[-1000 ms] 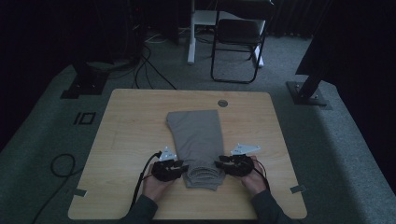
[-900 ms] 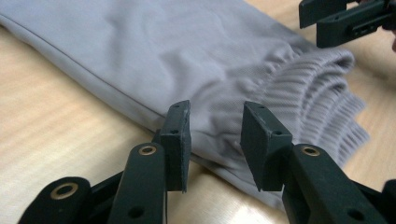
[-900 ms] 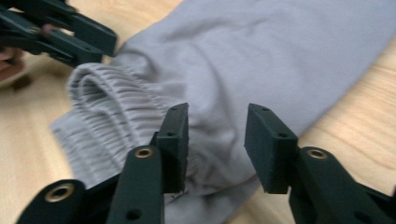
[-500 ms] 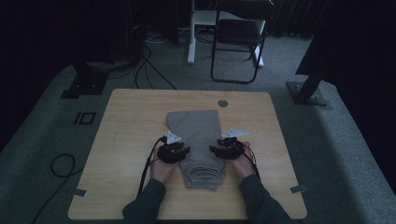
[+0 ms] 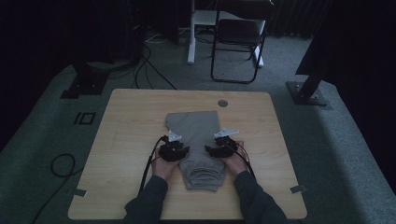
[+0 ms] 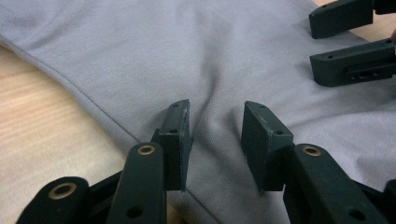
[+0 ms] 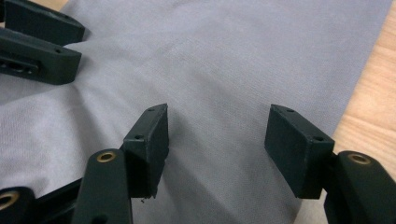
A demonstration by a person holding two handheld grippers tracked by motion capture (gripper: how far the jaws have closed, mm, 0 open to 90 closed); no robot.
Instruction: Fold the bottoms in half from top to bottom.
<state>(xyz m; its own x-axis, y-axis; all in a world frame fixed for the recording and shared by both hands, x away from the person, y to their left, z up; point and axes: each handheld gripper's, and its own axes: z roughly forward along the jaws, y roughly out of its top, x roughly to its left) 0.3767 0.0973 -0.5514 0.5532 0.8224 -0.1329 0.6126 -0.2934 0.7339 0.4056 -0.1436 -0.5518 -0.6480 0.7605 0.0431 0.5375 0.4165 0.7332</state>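
A folded grey garment (image 5: 194, 126) lies lengthwise in the middle of the wooden table (image 5: 126, 126), its layered end toward the person. My left gripper (image 5: 181, 150) rests at its left edge and my right gripper (image 5: 211, 149) at its right edge, and they point at each other across the cloth. In the left gripper view the left gripper (image 6: 217, 109) stands open over the grey cloth (image 6: 140, 51), which creases slightly between the pads. The right gripper (image 7: 219, 114) has just been opening. Its jaws stand wide above the flat cloth (image 7: 233, 46) and pinch nothing.
A round grommet (image 5: 222, 103) sits in the table near its far edge. A folding chair (image 5: 238, 42) and a white stand leg (image 5: 191, 37) are on the carpet beyond. Cables (image 5: 60, 165) lie on the floor at the left. Bare wood flanks the garment.
Both hands have slid away from the person, from the garment's near end to about its middle. The right gripper's jaws stand wider than before.
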